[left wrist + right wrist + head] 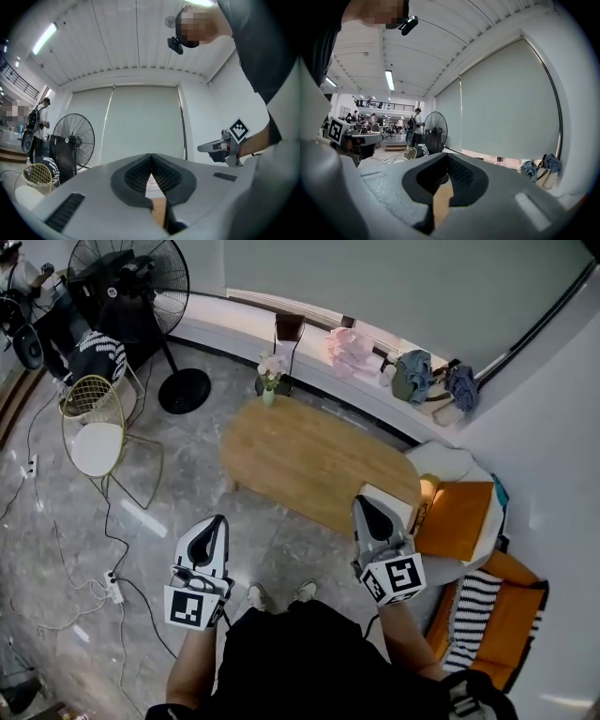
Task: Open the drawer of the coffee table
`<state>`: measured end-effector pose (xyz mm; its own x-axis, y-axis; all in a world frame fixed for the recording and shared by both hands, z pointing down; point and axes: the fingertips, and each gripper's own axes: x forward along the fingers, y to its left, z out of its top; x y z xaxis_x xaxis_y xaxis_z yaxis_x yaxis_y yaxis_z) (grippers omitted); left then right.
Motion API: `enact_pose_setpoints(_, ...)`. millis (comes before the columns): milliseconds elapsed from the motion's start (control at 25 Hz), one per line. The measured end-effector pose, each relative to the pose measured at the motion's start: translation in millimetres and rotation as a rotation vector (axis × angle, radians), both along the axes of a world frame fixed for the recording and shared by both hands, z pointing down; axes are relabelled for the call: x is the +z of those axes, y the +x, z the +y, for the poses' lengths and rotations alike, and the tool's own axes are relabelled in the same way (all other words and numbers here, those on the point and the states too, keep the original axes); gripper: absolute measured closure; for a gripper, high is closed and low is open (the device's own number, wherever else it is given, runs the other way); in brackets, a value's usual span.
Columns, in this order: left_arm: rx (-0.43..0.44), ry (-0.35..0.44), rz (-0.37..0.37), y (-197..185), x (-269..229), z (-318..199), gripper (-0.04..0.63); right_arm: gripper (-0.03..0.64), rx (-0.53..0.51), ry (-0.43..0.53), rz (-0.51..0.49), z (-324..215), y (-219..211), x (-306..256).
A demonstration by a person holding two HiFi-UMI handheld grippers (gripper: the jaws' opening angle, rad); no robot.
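Floor (84, 549): grey veined stone, polished; thin cables trail over it; its left part runs out of the head view.
Coffee table (300, 460): oval top of smooth light-brown wood; it stands mid-scene, just ahead of the person's feet; the top covers the drawer from above, so the drawer cannot be made out; the legs are almost wholly hidden.
Person (300, 652): black clothing; cut off by the lower edge.
Armchair (464, 521): orange cushions with a black-and-white striped cloth; just right of the table; its near part is hidden behind the person's right arm.
Fan (131, 287): black round wire cage on a round base; its top is cut off.
Wire chair (94, 423): gold wire back, white round seat.
Left gripper (218, 521): grey shell, black ribbed pads; jaws closed together, holding nothing; over the floor, off the table's near left side.
Right gripper (367, 507): same build; jaw tips meet, nothing held; its tip is over the table's near right end.
Vase (269, 395): small, with pale flowers, at the table's far edge; whether it stands on the top or the floor is unclear.
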<state>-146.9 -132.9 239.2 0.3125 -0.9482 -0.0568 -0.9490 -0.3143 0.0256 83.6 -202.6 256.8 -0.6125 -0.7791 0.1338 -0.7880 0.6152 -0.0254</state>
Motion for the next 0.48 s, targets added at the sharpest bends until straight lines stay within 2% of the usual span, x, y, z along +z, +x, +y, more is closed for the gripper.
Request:
enact_pose_setpoints(320,-0.03,-0.036,0.019,2.0,16.6,-24.1,0.588,0.612,-0.067,-0.099,0.021,-21.5,-9.0,42.5)
enact_pose_setpoints(480,-0.008,-0.057,0.033,-7.8,34.4,-37.9,0.589,0.612,-0.08,-0.088,0.05,-28.0,-27.0,61.2)
